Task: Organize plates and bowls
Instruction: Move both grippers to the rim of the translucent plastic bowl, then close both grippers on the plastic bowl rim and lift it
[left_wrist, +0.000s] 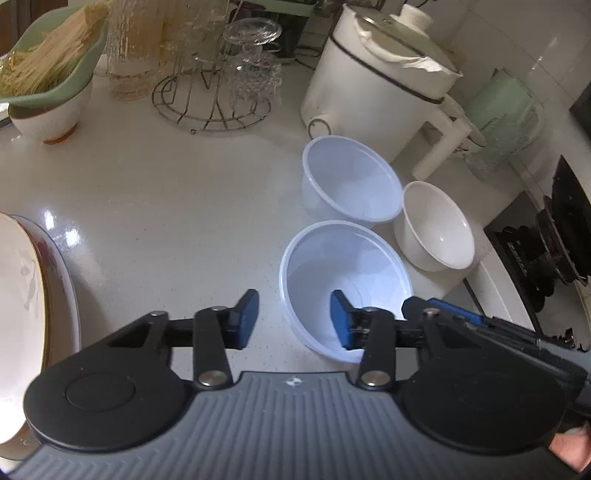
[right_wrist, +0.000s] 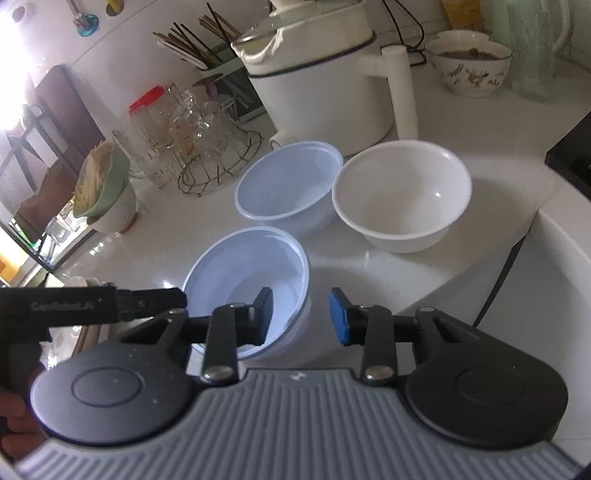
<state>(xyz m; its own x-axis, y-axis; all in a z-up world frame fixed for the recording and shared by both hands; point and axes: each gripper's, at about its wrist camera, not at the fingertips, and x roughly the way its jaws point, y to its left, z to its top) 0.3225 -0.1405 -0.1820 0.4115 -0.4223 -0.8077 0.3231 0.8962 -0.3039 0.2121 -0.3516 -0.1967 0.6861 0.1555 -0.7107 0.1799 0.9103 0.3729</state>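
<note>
The white counter (left_wrist: 166, 206) is open left of the bowls. Behind stand a round wire rack (left_wrist: 212, 99) and a big white electric pot (left_wrist: 373, 74); right, a white ceramic bowl (left_wrist: 436, 225).

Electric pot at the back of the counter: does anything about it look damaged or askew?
Yes. The electric pot has a glass lid sitting tilted, and the pale trim at the lid's rim looks torn and peeling. The bowls look fine.
</note>
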